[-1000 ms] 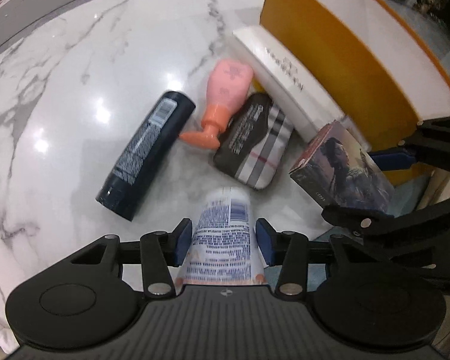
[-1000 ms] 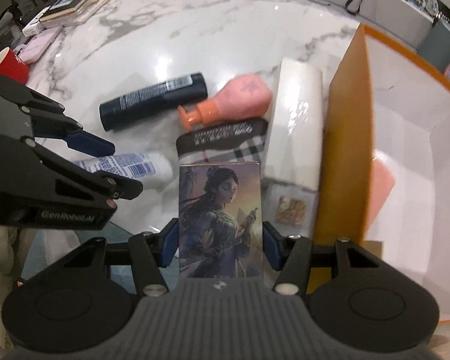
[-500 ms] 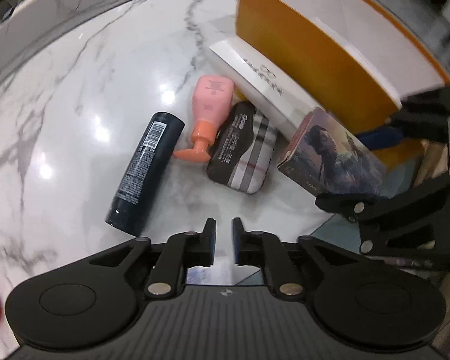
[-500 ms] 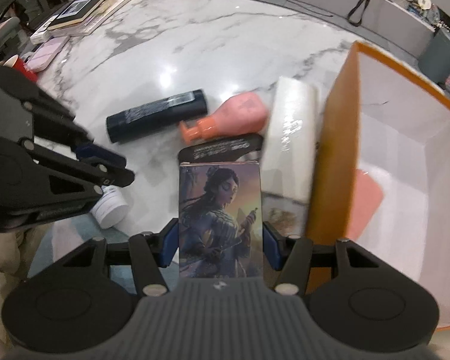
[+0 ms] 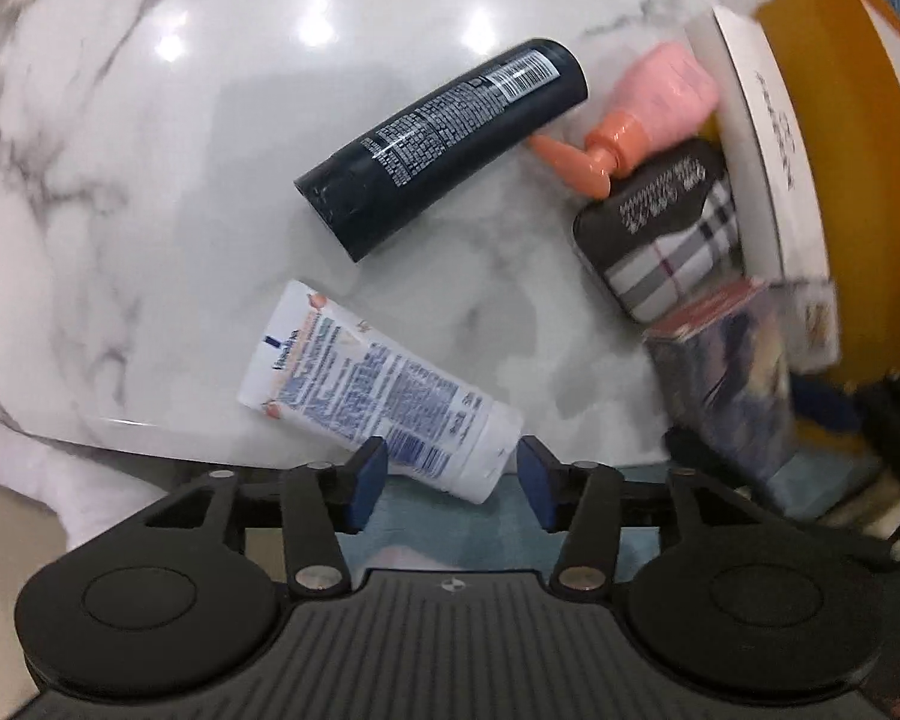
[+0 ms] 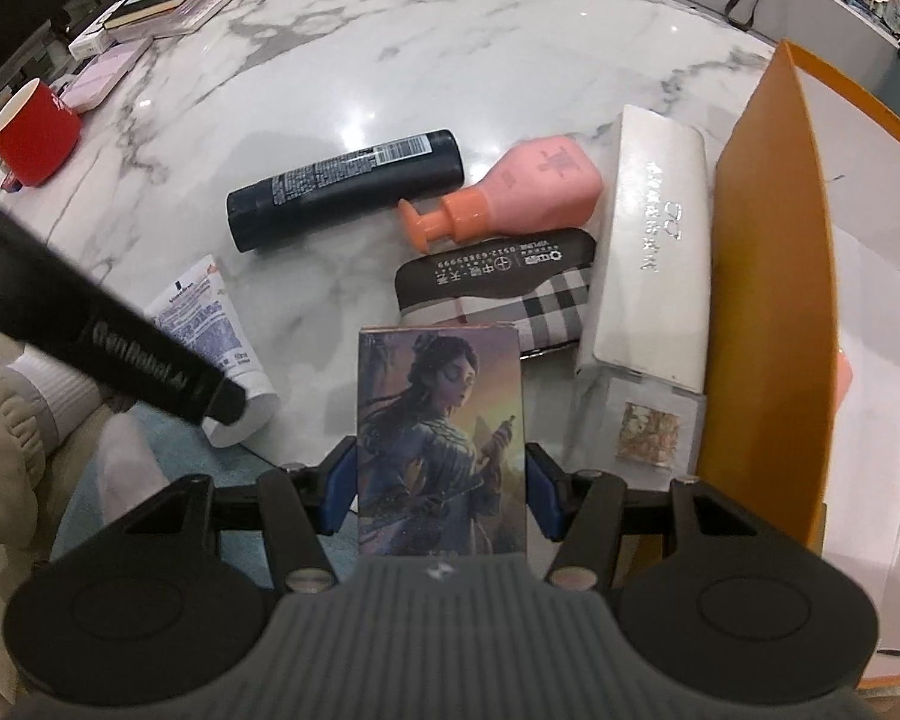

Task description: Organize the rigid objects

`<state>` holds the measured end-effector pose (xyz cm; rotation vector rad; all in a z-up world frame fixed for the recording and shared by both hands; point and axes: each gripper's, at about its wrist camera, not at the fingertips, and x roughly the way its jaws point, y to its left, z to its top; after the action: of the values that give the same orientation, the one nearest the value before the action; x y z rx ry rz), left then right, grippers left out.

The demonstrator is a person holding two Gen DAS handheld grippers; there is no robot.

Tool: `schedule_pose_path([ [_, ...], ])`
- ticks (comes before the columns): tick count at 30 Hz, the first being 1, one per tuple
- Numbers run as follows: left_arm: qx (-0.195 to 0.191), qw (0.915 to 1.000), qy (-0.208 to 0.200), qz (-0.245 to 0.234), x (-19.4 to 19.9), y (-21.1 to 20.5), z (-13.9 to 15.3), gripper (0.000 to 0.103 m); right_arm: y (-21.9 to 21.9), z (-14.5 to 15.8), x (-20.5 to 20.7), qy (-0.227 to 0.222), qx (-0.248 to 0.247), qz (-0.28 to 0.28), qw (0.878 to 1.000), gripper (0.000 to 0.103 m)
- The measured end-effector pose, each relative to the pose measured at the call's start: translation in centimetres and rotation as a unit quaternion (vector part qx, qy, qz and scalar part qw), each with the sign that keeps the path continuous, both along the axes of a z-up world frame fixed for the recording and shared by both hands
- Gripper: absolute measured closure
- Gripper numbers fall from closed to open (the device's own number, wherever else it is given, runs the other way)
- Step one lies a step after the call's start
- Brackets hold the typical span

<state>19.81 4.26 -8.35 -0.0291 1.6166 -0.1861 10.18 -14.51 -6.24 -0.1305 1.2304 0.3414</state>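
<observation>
A: Right tongs (image 6: 439, 489)?
B: Pinching the illustrated box (image 6: 441, 441) by its sides, lifted above the near edge of the marble surface (image 6: 390, 72), just left of the orange bin (image 6: 768, 276).

A: Left tongs (image 5: 450, 483)?
B: Spread, flanking the cap end of the white tube (image 5: 378, 396), which lies flat at the surface edge. Contact is probably nil; hard to tell.

A: Others?
B: Black bottle (image 5: 444, 144) and pink pump bottle (image 5: 648, 114) lying down.
</observation>
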Motion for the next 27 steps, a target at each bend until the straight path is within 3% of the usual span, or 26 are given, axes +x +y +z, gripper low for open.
schedule_pose_path([
  [9, 0.018, 0.9987, -0.013, 0.046, 1.4, 1.1, -0.8, 0.034, -0.2, -0.3, 0.5, -0.001, 0.007, 0.005, 1.000, 0.046],
  [12, 0.013, 0.9979, -0.006, 0.063, 1.7, 1.8, -1.2, 0.026, -0.2, -0.4, 0.4, -0.003, 0.008, 0.009, 1.000, 0.046],
  [16, 0.026, 0.9973, -0.013, 0.068, 1.9, 2.2, -1.5, 0.029, -0.2, -0.6, 0.5, -0.004, 0.009, 0.008, 1.000, 0.046],
  [21, 0.021, 0.9984, -0.052, 0.005, 1.9, 0.3, -0.9, 0.053, -0.5, -0.9, 0.8, 0.003, 0.007, -0.002, 1.000, 0.046],
  [24, 0.016, 0.9953, -0.078, -0.054, 1.5, -1.4, -0.6, 0.054, -0.5, -1.2, 0.9, 0.008, 0.013, -0.009, 1.000, 0.046],
  [27, 0.031, 0.9951, -0.069, -0.064, 1.4, -1.7, -0.5, 0.049, -0.5, -1.6, 1.0, 0.016, 0.020, -0.014, 1.000, 0.046],
])
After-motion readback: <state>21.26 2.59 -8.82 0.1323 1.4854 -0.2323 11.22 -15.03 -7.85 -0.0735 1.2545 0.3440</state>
